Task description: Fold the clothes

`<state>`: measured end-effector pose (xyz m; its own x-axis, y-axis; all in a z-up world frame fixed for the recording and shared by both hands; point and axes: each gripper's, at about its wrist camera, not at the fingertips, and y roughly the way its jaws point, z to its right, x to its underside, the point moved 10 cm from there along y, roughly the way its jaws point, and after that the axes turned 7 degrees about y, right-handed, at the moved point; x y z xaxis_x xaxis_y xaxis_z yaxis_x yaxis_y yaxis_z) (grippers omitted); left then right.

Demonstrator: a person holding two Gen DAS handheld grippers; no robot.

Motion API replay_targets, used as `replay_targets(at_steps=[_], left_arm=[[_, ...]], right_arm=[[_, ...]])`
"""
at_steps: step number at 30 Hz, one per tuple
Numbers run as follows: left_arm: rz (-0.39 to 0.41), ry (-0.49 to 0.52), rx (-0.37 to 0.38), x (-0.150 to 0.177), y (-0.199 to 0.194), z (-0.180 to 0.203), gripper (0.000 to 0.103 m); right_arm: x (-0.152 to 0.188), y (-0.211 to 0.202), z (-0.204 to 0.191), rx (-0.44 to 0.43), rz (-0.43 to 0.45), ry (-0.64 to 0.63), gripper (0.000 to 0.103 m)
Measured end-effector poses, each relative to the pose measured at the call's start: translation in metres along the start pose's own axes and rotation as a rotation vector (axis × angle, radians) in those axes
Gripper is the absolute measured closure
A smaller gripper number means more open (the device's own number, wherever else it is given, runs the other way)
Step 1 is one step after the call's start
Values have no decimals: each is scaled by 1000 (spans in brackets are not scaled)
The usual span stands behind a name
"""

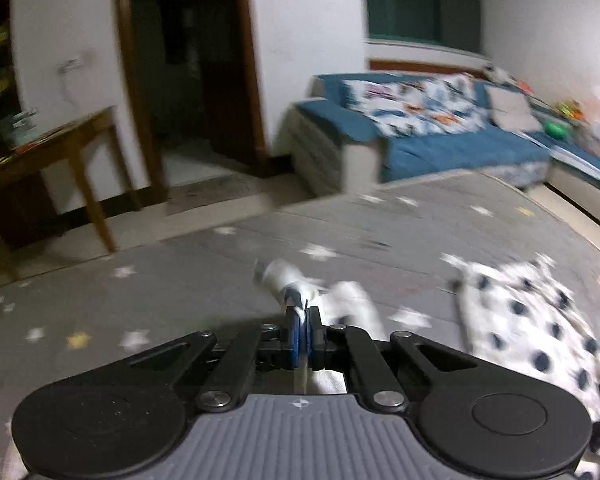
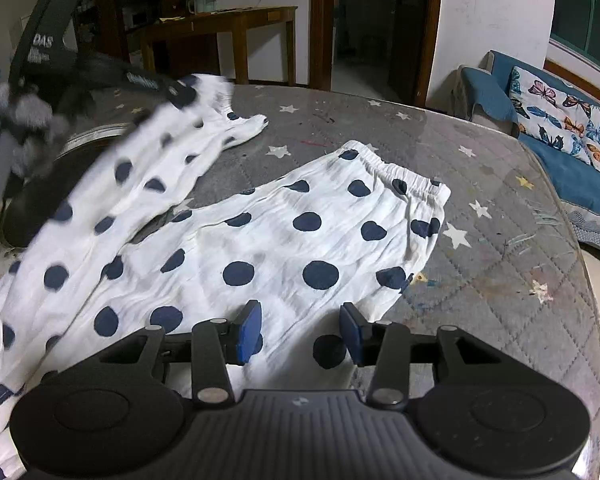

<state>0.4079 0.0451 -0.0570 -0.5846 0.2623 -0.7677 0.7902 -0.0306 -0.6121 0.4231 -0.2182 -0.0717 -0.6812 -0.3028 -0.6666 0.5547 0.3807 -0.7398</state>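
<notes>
the left gripper (image 1: 301, 322) has its blue pads pinched tight on a bit of white cloth at the lower middle of its own view, a leg end of the polka-dot trousers (image 2: 284, 240). the right gripper (image 2: 300, 326) stands with its jaws wide apart, nothing between them, hovering low over the near edge of the trousers at the bottom centre of its view. the trousers, white with dark blue dots, lie spread across the middle of that frame, elastic waistband toward the right, one leg lifted and blurred toward the upper left where the other gripper shows. they rest on a grey quilted mat (image 2: 500, 168) with stars. a blue sofa (image 1: 452, 148) sits at the right, a wooden table (image 2: 228, 20) at the top.
</notes>
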Motion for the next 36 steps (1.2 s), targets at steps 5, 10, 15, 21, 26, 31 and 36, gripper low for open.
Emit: replay_targets(at_steps=[5, 10, 15, 21, 26, 31, 36], left_arm=[[-52, -37, -111, 13, 2, -61, 98], [-145, -13, -217, 41, 11, -92, 83], [-78, -37, -198, 25, 8, -89, 79], [-95, 67, -90, 21, 39, -50, 80], [-101, 113, -120, 24, 62, -49, 78], [-90, 114, -188, 22, 70, -65, 77], [-99, 85, -261, 25, 68, -79, 76]], right_arm=[[0, 0, 0, -1, -1, -1, 58], [-1, 0, -1, -1, -1, -3, 57], [-6, 1, 0, -3, 11, 4, 57], [-18, 5, 8, 0, 34, 24, 56], [-28, 21, 25, 14, 26, 25, 56], [-44, 43, 38, 32, 37, 3, 49], [-51, 51, 57, 94, 47, 62, 49]])
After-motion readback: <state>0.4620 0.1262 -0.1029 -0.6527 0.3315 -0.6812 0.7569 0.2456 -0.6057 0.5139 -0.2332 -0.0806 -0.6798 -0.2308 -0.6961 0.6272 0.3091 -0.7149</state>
